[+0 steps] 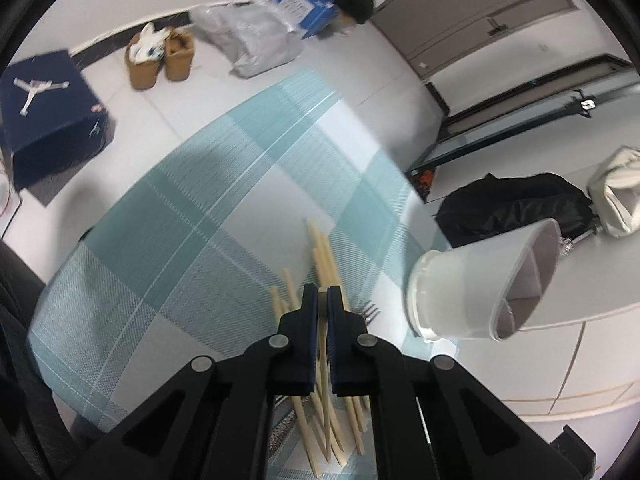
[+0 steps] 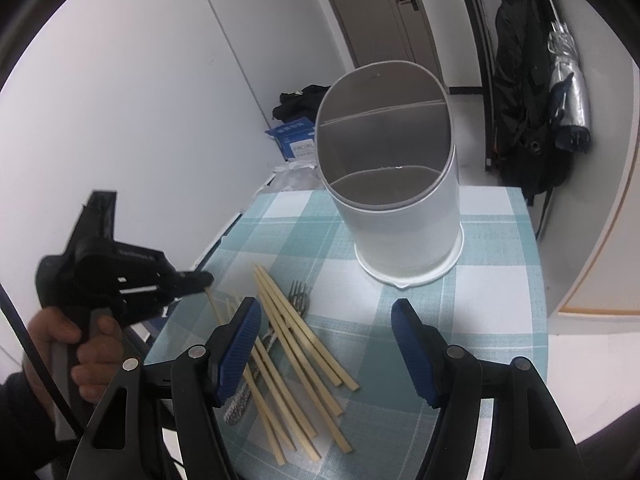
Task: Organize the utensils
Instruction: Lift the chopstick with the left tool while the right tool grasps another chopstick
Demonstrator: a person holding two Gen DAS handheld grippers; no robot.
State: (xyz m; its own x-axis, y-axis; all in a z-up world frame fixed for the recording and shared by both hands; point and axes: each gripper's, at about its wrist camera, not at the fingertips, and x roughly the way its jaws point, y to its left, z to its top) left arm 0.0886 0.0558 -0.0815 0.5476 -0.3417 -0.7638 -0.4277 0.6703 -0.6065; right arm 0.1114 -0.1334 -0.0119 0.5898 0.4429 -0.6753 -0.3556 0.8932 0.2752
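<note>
A loose heap of wooden chopsticks (image 2: 296, 356) lies on the near part of a small table covered with a teal-and-white checked cloth (image 2: 500, 320), and a metal fork (image 2: 299, 298) with a patterned handle lies among them, partly buried under the sticks. The left gripper (image 2: 206, 280), held in a person's hand (image 2: 80, 344) above the table's left edge, has its jaws pinched together on a single chopstick (image 2: 214, 304), whose lower end slants down toward the pile. From the left wrist view that stick shows as a pale strip between the closed pads (image 1: 310, 336). The right gripper (image 2: 326, 344) hovers over the heap with its blue-padded jaws wide apart and nothing between them. Beyond the pile, well apart from it, stands a white utensil holder (image 2: 404, 232) with an inner divider, upright on the cloth. Off the table, a black backpack (image 2: 520, 120) leans by the wall, and a blue box (image 1: 48, 120) and brown slippers (image 1: 160, 58) sit on the floor.
</note>
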